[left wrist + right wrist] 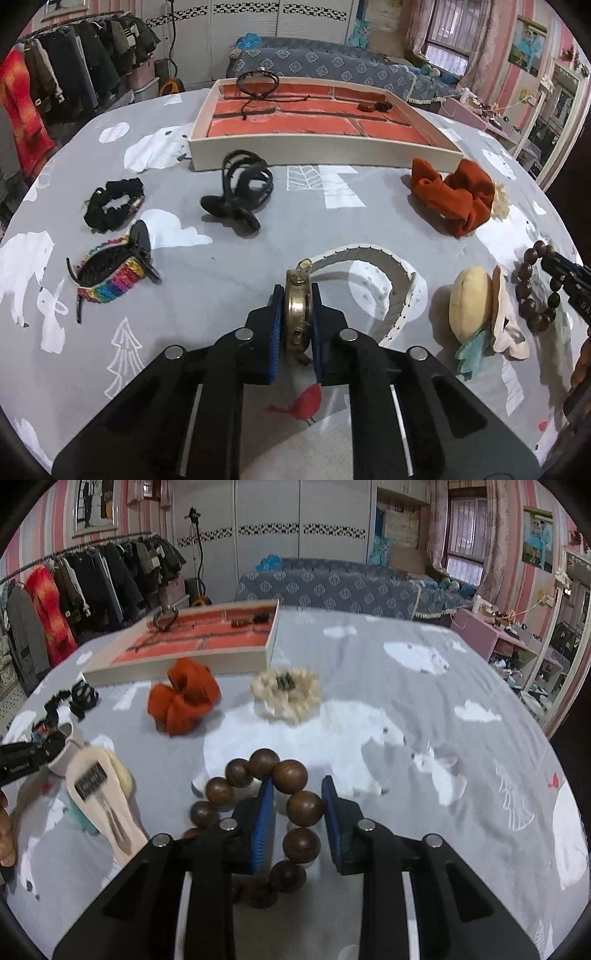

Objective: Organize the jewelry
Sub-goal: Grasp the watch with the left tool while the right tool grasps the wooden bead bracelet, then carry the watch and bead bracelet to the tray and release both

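Watch face hidden in left gripper; right gripper pinches beads.

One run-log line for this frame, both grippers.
left gripper: shut on watch | right gripper: shut on bead bracelet | tray: neither item in yet

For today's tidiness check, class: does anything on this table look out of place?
Yes. Only a black cord bracelet and two small pieces lie in the tray; the scrunchies, clips and rainbow bracelet lie scattered across the cloth outside it.
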The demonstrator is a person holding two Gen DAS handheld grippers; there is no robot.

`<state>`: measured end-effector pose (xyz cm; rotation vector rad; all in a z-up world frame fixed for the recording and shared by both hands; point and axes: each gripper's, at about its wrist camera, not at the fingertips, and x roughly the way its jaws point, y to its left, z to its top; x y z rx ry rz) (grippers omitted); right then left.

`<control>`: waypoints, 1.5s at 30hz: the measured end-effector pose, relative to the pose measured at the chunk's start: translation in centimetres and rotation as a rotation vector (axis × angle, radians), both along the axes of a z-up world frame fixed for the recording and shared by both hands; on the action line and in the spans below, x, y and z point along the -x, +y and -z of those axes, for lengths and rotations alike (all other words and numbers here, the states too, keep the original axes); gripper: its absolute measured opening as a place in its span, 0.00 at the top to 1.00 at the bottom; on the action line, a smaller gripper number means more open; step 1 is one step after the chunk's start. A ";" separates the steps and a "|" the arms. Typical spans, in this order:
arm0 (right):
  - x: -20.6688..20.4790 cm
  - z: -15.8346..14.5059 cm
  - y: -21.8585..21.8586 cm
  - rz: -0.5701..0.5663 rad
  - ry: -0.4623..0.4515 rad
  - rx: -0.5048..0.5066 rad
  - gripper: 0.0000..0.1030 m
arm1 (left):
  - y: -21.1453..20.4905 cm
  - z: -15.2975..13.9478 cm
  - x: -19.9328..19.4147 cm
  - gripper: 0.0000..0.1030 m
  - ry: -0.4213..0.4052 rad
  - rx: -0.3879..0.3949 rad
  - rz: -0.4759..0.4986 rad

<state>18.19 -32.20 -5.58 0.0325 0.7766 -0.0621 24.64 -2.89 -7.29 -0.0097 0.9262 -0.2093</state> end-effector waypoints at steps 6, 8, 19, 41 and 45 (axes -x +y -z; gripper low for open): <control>-1.2 -2.5 0.0 -0.017 -0.051 -0.003 0.75 | 0.5 -1.6 -0.4 0.89 -0.032 0.004 -0.009; -1.9 -3.6 0.1 -0.024 -0.071 -0.008 0.75 | 0.8 -2.5 -0.9 0.89 -0.050 0.002 -0.016; -8.0 -8.2 0.0 -0.033 -0.122 -0.019 0.75 | 1.7 -7.4 -5.0 0.89 -0.150 -0.042 -0.049; -26.2 -6.9 6.2 -0.105 -0.096 -0.017 0.75 | 0.1 -5.9 -22.9 0.89 -0.101 -0.105 -0.087; -28.8 -6.0 6.2 -0.095 -0.067 -0.045 0.75 | -0.2 -4.4 -25.4 0.89 -0.060 -0.117 -0.098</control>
